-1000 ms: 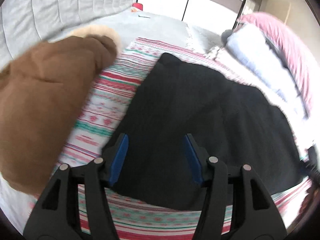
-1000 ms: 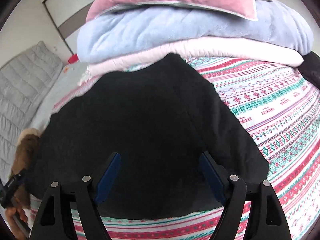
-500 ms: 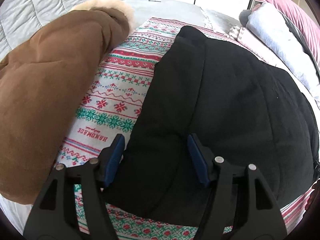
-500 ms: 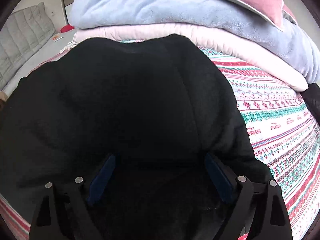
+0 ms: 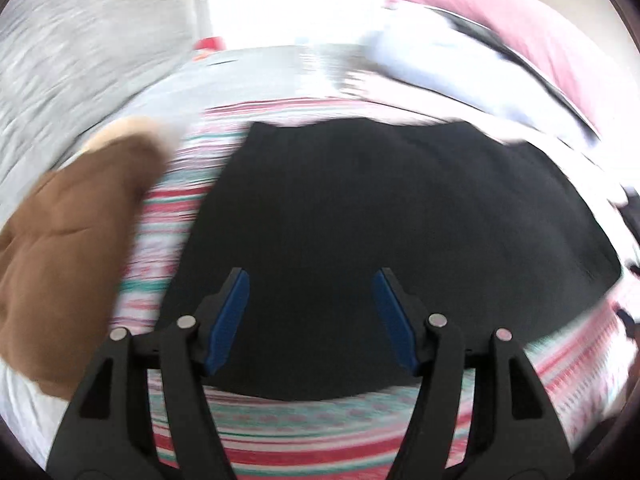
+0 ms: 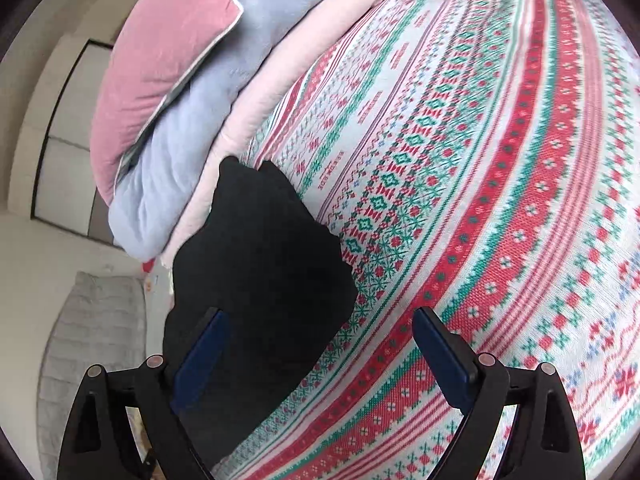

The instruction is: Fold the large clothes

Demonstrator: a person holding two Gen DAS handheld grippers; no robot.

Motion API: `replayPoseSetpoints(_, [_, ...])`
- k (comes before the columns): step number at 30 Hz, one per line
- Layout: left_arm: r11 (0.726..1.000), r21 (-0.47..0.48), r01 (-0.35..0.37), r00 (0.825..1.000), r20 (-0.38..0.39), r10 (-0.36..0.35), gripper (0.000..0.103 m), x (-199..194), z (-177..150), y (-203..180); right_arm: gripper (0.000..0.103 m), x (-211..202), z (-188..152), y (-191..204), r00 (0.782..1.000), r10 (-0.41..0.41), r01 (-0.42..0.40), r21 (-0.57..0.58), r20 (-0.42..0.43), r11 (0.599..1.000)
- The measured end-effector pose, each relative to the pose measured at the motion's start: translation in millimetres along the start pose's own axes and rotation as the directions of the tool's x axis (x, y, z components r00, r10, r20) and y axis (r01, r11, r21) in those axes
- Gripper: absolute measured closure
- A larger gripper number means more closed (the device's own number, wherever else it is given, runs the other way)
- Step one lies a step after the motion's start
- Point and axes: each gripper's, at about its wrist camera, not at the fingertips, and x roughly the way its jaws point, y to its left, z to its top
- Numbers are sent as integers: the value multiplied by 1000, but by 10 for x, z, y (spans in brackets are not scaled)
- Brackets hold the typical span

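Note:
A folded black garment (image 5: 380, 220) lies flat on a red, green and white patterned bedspread (image 5: 320, 436). My left gripper (image 5: 310, 312) is open and empty, above the garment's near edge; this view is motion-blurred. In the right wrist view the garment (image 6: 260, 264) lies at lower left on the bedspread (image 6: 500, 200). My right gripper (image 6: 320, 344) is open and empty, its left finger over the garment's right edge, its right finger over the bedspread.
A brown fleece-lined coat (image 5: 68, 260) lies left of the black garment. Stacked pink and pale blue bedding (image 6: 192, 92) lies beyond it, also in the left wrist view (image 5: 500, 52). A grey quilted surface (image 5: 80, 48) is at the far left.
Both grippers pulled back from the black garment. The right gripper swung right and now looks over the bedspread. The left view widened and blurred. Both stay open.

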Motion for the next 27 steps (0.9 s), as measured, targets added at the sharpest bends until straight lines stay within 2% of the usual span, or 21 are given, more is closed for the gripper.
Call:
replayPoseSetpoints(3, [991, 109, 74, 997, -27, -71, 37, 53, -41, -503, 9, 160, -56, -31, 997, 39, -36, 52, -60, 998])
replayPoseSetpoints(5, [974, 178, 138, 989, -70, -127, 37, 122, -68, -830, 9, 228, -70, -3, 997, 36, -32, 62, -67, 998])
replayPoseSetpoints(7, [957, 261, 126, 991, -74, -110, 37, 192, -78, -1106, 9, 333, -1, 84, 997, 23, -21, 28, -69, 999])
replayPoseSetpoints(9, [941, 333, 67, 996, -75, -45, 37, 261, -112, -1288, 9, 391, -15, 146, 995, 31, -30, 14, -93, 999])
replayPoseSetpoints(10, [941, 332, 65, 995, -93, -36, 37, 308, -110, -1270, 9, 427, -23, 154, 994, 31, -30, 15, -105, 999])
replayPoseSetpoints(13, [955, 273, 120, 982, -171, -75, 36, 501, -133, -1175, 9, 510, 3, 199, 994, 12, -12, 5, -112, 1000])
replayPoseSetpoints(17, [955, 255, 151, 974, -202, -100, 36, 515, -145, -1141, 9, 564, 11, 243, 992, -1, -1, -19, -128, 1000])
replayPoseSetpoints(20, [959, 232, 163, 969, -221, -111, 36, 424, -12, -1087, 9, 581, 24, 235, 990, 38, -36, 18, -135, 999])
replayPoseSetpoints(23, [960, 221, 171, 972, -197, -128, 36, 360, 284, -1093, 9, 564, 33, 191, 989, 72, -64, 65, -129, 996])
replayPoseSetpoints(25, [962, 232, 143, 979, -173, -104, 36, 396, 580, -1159, 9, 567, 35, 183, 986, 101, -90, 89, -130, 992])
replayPoseSetpoints(27, [963, 234, 137, 979, -180, -95, 36, 547, 869, -1240, 9, 571, 14, 188, 985, 107, -95, 94, -135, 991])
